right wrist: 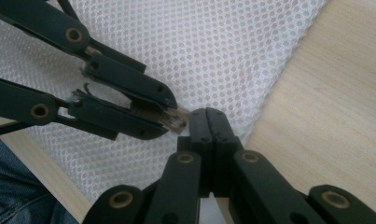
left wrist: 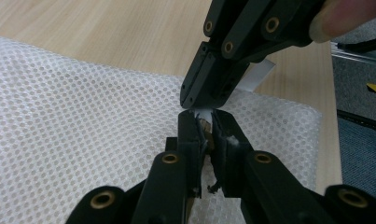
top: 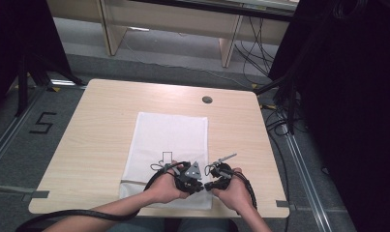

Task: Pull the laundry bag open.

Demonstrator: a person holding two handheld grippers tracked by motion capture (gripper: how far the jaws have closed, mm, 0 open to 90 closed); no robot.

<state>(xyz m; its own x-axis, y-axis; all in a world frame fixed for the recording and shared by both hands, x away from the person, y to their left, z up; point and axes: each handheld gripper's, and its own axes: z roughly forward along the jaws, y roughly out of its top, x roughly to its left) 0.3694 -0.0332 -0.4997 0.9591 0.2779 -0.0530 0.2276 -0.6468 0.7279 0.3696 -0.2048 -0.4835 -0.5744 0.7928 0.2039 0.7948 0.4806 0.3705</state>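
Low centre of the high view: both grippers meet tip to tip over the near right corner of a white mesh cloth (top: 171, 140) on a pale wood-grain table (top: 91, 125) w/ a round grommet (top: 207, 99) at upper centre. Left gripper (left wrist: 203, 122) clenched on a small brownish bit (right wrist: 175, 118) — too tiny to identify. Right gripper (right wrist: 208, 116) jaws pressed together, pinching a white strip (left wrist: 256, 77) — mostly hidden behind its jaws.

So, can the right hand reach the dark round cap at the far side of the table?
Probably yes: only the mesh mat lies before the cap. But the right tongs are shut, tips at the left tongs, which grip a small brown piece.
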